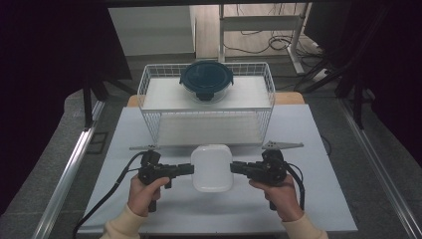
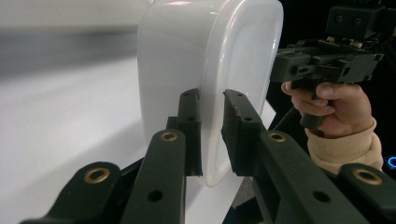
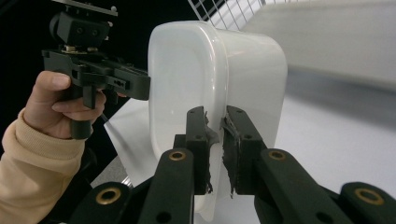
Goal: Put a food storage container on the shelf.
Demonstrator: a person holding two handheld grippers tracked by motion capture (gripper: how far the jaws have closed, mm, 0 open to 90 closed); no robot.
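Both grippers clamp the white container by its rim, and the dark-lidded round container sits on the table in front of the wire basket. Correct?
One thing is off: the dark-lidded round container sits inside the wire basket, on its upper level, not on the table in front of it; the high view shows this. The rest holds: the left gripper and right gripper each clamp the white container by its rim.

No readable text, labels, brands or numbers anywhere. White plastic container (image 1: pixel 212 168) is blank on lid and walls in all three views. Dark-lidded round container (image 1: pixel 206 79) in the wire basket (image 1: pixel 149 84) behind it has no legible marking. Gripper bodies show bare screw holes and brass bushings, no print.
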